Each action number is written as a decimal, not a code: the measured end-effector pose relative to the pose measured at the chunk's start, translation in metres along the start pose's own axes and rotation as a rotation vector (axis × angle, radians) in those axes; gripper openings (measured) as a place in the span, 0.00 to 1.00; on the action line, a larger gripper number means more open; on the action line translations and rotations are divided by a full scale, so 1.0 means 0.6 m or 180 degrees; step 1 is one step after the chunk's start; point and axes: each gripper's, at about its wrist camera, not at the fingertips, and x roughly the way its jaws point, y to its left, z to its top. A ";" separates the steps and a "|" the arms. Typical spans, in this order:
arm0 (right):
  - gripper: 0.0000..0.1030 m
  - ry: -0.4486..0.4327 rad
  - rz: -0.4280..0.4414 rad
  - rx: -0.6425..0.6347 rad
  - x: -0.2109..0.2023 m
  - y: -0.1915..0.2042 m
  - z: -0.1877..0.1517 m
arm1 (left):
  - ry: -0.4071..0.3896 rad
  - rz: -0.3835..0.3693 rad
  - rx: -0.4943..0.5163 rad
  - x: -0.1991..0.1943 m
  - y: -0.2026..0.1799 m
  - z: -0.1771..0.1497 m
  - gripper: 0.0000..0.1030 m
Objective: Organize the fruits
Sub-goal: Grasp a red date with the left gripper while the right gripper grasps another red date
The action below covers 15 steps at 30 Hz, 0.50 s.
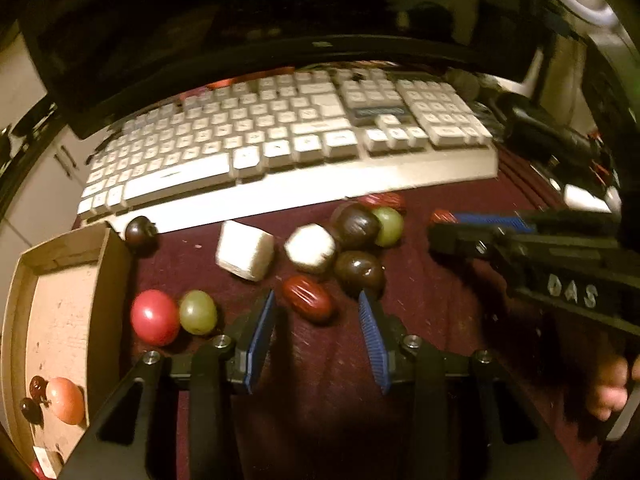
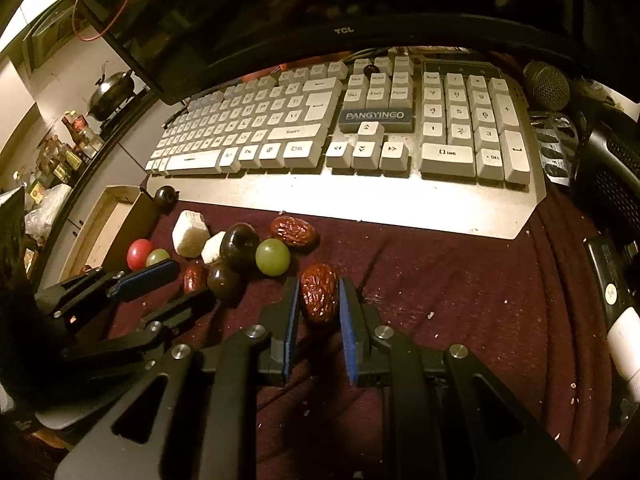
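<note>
wrinkled red date (image 2: pixel 319 297) caught between the blue pads of the right gripper (image 2: pixel 319 300), low on the maroon cloth (image 2: pixel 440 280), a little apart from the main pile; jaws narrowed around it, pads at or nearly at its sides, though firm pinching cannot be confirmed. probably singled out first because of lying clear of the others, easy to straddle without nudging neighbours.

just left of it, the heap: green grape (image 2: pixel 273 257), dark glossy plum-like fruits (image 2: pixel 239 242), another red date (image 2: pixel 294 231) by the keyboard edge, two white cubes (image 2: pixel 190 233), a smaller date (image 1: pixel 308 299). further left, a red ball-like fruit (image 1: pixel 155 317) touching a second green grape (image 1: pixel 197 312), both beside the cardboard box (image 1: pixel 116 272).

left gripper (image 1: pixel 316 308) spread wide and empty, fingers flanking the small date and aimed at the heap, seemingly readied for a pick of its own.

box open-topped at the left edge of the cloth, already holding a pinkish fruit (image 1: pixel 65 400) and dark cherries (image 1: pixel 34 396), so likely the sorting destination. one dark fruit (image 1: pixel 140 231) stranded against the white keyboard (image 2: pixel 360 200) behind the box corner.
</note>
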 end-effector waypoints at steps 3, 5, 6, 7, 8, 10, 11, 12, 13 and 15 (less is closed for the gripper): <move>0.21 -0.0011 0.0002 0.0005 -0.002 -0.001 -0.002 | 0.0008 -0.0019 0.0036 0.000 0.002 -0.012 0.41; 0.21 -0.0013 -0.0002 0.0013 -0.002 -0.001 -0.001 | 0.0020 0.0064 -0.0056 -0.001 0.013 -0.010 0.41; 0.21 -0.0012 0.0004 0.0014 -0.004 -0.001 -0.001 | 0.0014 0.0065 -0.0111 -0.002 0.020 -0.006 0.41; 0.21 -0.0009 0.0012 0.0012 -0.004 -0.001 -0.001 | 0.0010 0.0076 -0.0146 -0.001 0.024 -0.002 0.41; 0.21 -0.0008 0.0015 0.0010 -0.004 0.000 -0.001 | 0.0016 0.0091 -0.0159 0.000 0.026 -0.001 0.41; 0.21 -0.0009 0.0015 0.0008 -0.005 0.000 -0.002 | 0.0027 0.0064 -0.0169 0.008 0.024 0.004 0.41; 0.21 -0.0005 0.0021 0.0014 -0.004 0.000 -0.002 | 0.0048 0.0071 -0.0181 0.012 0.024 0.005 0.41; 0.21 -0.0004 0.0020 0.0019 -0.004 0.000 -0.001 | 0.0024 0.0070 -0.0224 0.011 0.027 0.004 0.41; 0.21 -0.0006 0.0019 0.0023 -0.004 -0.001 -0.001 | 0.0034 0.0064 -0.0256 0.013 0.029 0.006 0.41; 0.21 -0.0009 0.0032 0.0031 -0.005 -0.002 -0.002 | 0.0062 0.0062 -0.0366 0.014 0.038 0.008 0.41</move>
